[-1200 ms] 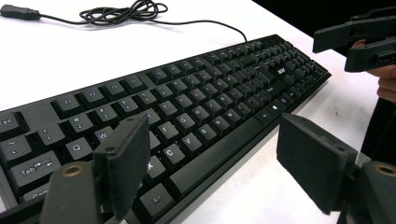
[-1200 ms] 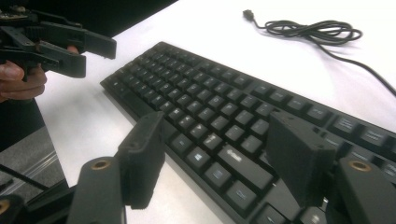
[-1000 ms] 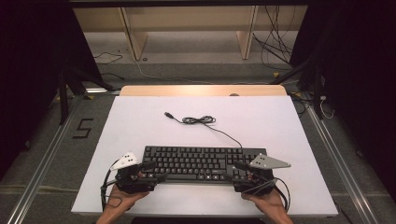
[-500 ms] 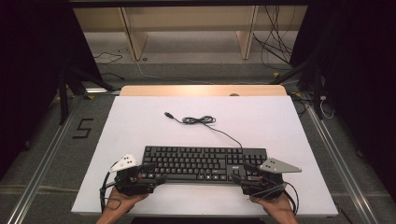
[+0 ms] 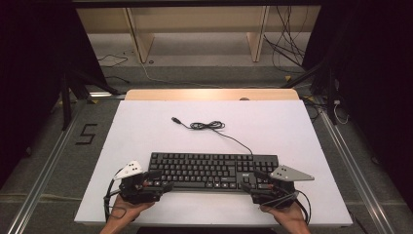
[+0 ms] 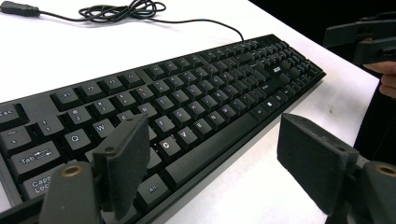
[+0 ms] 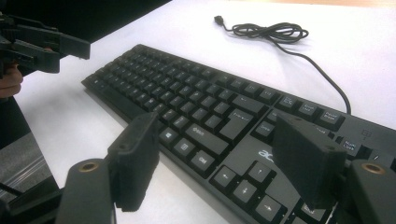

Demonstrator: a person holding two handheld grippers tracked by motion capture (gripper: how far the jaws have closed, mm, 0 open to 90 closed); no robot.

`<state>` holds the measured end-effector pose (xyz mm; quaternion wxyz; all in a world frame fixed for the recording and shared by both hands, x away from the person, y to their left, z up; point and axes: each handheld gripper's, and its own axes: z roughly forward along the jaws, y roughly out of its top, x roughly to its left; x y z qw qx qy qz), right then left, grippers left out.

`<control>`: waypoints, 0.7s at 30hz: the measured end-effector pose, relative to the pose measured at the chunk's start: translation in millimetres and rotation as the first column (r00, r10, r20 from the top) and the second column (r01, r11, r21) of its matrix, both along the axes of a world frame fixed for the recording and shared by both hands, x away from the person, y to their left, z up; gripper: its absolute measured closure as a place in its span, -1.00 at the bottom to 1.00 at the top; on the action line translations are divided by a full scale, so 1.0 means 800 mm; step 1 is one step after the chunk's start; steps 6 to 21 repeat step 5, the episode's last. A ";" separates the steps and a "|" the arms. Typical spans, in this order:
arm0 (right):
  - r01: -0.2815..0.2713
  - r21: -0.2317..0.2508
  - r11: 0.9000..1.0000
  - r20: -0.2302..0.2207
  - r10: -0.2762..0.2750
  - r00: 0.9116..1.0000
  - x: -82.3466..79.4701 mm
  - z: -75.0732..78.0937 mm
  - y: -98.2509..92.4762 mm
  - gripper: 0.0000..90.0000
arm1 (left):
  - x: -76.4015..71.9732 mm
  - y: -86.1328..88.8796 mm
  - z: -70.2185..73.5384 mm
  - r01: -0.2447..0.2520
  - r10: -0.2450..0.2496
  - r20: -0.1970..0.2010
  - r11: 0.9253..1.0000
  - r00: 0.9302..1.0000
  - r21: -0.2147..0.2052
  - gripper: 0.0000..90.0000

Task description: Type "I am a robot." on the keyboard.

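A black keyboard (image 5: 212,170) lies flat near the front of the white table (image 5: 146,131). Its thin black cable (image 5: 209,126) runs back to a loose coil and ends in a USB plug (image 5: 174,119). My left gripper (image 5: 159,179) is open at the keyboard's left front corner. In the left gripper view the gripper (image 6: 219,154) straddles the front edge, one jaw over the keys (image 6: 187,98), the other over bare table. My right gripper (image 5: 249,179) is open at the right front corner. The right gripper view shows it (image 7: 222,154) spread above the arrow keys (image 7: 243,182).
The table has a wooden strip (image 5: 209,94) along its far edge. Bare white surface lies behind the keyboard on both sides of the cable coil (image 7: 275,31). Beyond the table stand shelf legs (image 5: 139,39) and loose floor cables (image 5: 287,53). Metal rails (image 5: 44,170) run beside the table.
Both grippers have drawn back slightly toward the front edge. The right one has also shifted a little to the right. The keyboard and cable have not moved.
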<state>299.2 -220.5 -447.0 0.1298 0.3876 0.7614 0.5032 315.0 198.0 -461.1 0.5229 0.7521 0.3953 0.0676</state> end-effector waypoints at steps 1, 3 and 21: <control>0.000 0.000 1.000 0.000 0.000 1.000 0.000 0.000 0.000 -0.28 | 0.000 0.000 0.000 0.000 0.000 -0.001 1.000 1.000 0.000 -0.44; 0.000 0.000 1.000 -0.001 0.000 1.000 0.000 0.000 0.000 -0.28 | 0.000 0.000 0.000 -0.001 0.001 -0.001 1.000 1.000 0.000 -0.44; 0.000 0.000 1.000 -0.001 0.000 1.000 0.000 0.000 0.001 -0.28 | 0.000 0.001 0.000 -0.002 0.002 -0.001 1.000 1.000 0.001 -0.44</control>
